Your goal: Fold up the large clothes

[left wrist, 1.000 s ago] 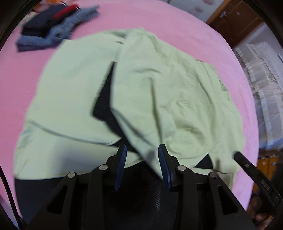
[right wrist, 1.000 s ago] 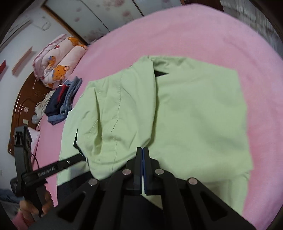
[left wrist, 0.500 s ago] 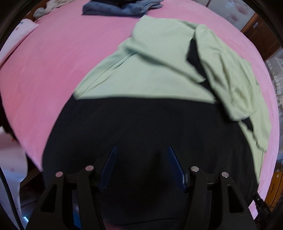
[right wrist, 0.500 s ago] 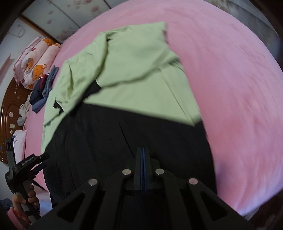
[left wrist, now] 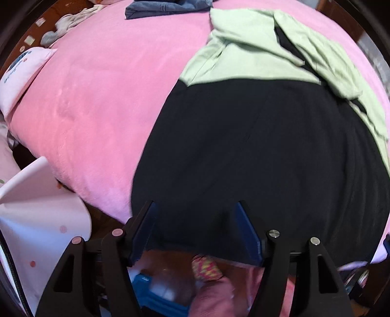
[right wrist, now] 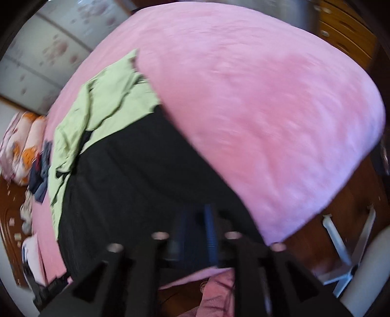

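Beyond garment (left wrist: 256, 146): jeans (left wrist: 168, 7), pillow (left wrist: 22, 70).

The right wrist view is smeared with motion blur, so the right gripper (right wrist: 197, 234) is soft and its finger gap is hard to judge. The garment (left wrist: 268, 151) runs off the right edge in the left view, and its near hem hides behind the left gripper (left wrist: 195, 226).

A pink blanket (left wrist: 102, 97) covers the bed. Folded blue jeans (left wrist: 165, 6) lie at its far edge. A bear-print pillow (right wrist: 22, 146) sits beyond them.
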`<state>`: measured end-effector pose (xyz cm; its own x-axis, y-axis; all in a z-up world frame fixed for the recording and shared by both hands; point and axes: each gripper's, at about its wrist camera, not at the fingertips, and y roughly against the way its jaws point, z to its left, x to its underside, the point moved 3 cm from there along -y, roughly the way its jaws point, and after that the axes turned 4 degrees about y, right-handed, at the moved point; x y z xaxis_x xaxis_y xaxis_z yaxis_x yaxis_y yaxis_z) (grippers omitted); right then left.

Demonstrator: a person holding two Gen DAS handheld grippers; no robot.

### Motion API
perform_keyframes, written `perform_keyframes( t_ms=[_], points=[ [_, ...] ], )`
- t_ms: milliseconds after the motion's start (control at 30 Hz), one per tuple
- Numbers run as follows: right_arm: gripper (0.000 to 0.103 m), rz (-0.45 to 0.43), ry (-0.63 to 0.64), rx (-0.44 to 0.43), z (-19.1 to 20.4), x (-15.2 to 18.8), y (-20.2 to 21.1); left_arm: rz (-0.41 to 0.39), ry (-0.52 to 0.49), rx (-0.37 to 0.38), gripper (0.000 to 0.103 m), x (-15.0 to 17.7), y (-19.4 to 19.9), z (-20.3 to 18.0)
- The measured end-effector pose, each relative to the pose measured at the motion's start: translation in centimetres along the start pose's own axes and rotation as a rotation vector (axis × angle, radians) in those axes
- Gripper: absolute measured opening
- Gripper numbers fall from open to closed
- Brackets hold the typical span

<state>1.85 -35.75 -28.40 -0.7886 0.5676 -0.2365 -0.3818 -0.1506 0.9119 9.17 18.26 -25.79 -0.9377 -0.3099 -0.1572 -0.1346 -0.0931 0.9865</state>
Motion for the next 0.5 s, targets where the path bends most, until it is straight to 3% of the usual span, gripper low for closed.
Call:
perform_keyframes(
  t_ms=[133, 200, 400, 500],
  points=[
    [0.048, 0.002, -0.102, 0.018, -2.1, 1.3, -0.4, 0.041, -0.007, 0.0, 0.071, 1.2, -0.8, 2.1],
    [0.049, 0.016, -0.114, 0.043, -2.6, 2.0, -0.9, 0.047, -0.01, -0.013, 0.072, 1.5, -1.1, 3.0],
    [0.057, 0.059, -0.012, 0.125, -3.5, 3.3, -2.6, 0.099, 0.0, -0.004, 0.076, 2.4, -2.0, 5.3],
    [0.057, 0.068, 0.016, 0.115, -3.6, 3.4, -3.3, 0.114, -0.002, -0.005, 0.076, 2.5, -2.5, 6.4]
  ],
)
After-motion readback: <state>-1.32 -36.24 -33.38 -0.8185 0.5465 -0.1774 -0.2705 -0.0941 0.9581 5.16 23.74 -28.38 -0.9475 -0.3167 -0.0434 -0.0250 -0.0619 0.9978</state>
